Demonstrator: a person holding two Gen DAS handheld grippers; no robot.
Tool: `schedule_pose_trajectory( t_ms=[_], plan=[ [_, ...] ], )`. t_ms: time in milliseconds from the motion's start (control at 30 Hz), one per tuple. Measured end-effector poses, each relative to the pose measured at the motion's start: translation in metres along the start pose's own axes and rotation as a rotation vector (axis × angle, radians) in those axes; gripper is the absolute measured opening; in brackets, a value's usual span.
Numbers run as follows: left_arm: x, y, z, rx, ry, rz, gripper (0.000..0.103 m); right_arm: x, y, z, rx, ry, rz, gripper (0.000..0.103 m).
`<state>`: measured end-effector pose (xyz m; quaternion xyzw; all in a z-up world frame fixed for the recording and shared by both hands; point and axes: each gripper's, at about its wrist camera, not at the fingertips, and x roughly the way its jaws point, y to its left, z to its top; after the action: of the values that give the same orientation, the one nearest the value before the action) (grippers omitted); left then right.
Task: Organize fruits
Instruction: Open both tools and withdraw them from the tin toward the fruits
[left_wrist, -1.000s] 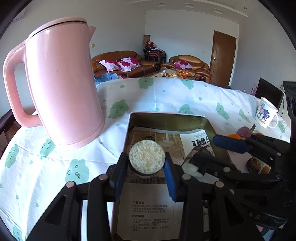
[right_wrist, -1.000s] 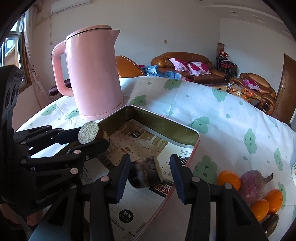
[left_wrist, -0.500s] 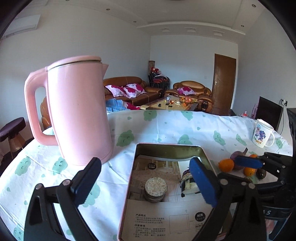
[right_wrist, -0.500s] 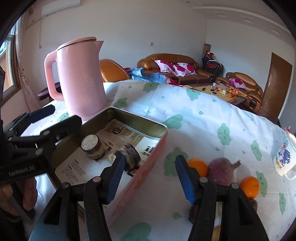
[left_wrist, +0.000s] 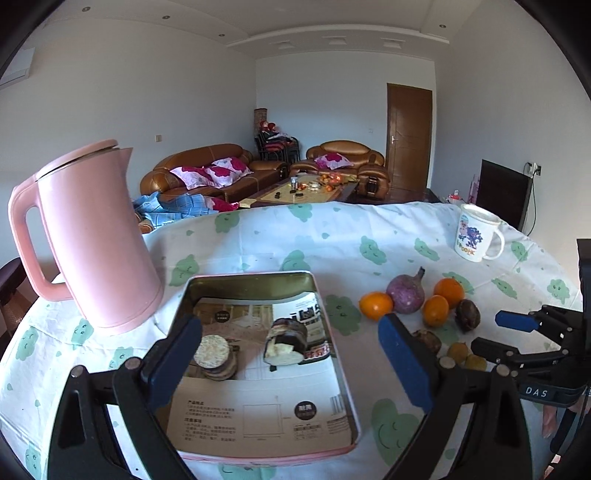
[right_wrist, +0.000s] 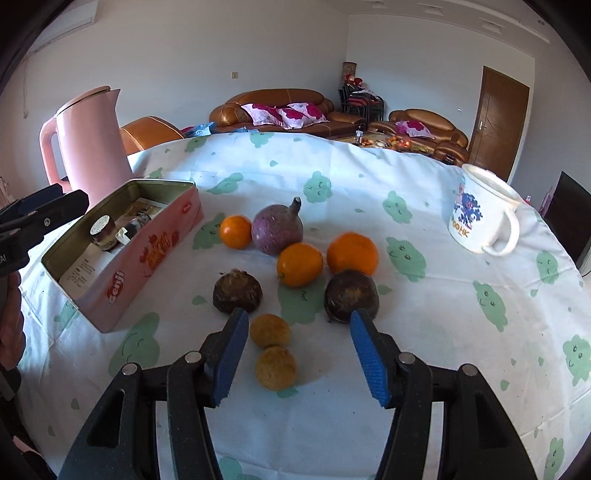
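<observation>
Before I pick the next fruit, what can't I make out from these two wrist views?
- Left wrist view: the two small yellow-brown fruits are partly hidden behind the left hand-held gripper.
- Right wrist view: tin contents are partly screened by its near wall.
- Both views: print on the paper liner is too small to read.

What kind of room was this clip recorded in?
Most likely a home living room: brown leather sofas with floral cushions, a coffee table behind, and a cloth-covered table holding fruit and a pink kettle.

Pink tin (right_wrist: 155, 254), orange and purple fruit
White tablecloth (right_wrist: 424, 295) showing green cloud prints; kettle (left_wrist: 92, 240) showing plain pink (mug (right_wrist: 476, 218) white, blue-printed).
</observation>
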<state>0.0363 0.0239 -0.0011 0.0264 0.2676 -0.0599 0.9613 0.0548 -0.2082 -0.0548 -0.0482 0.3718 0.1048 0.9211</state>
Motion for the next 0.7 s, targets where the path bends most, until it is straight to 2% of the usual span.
schedule_pose_trajectory(
  t_ms=[233, 433, 700],
  plan=[
    [0.016, -0.036, -0.002, 0.043, 0.080, -0.039, 0.098, 0.006, -0.002, -0.010, 0.000, 0.035, 0.039, 0.059],
    [0.026, -0.057, -0.006, 0.073, 0.117, -0.061, 0.098, 0.014, -0.001, -0.014, 0.005, 0.066, 0.103, 0.058],
    [0.042, -0.076, -0.010, 0.098, 0.179, -0.092, 0.098, 0.024, -0.002, -0.015, 0.020, 0.115, 0.146, 0.040]
  ],
)
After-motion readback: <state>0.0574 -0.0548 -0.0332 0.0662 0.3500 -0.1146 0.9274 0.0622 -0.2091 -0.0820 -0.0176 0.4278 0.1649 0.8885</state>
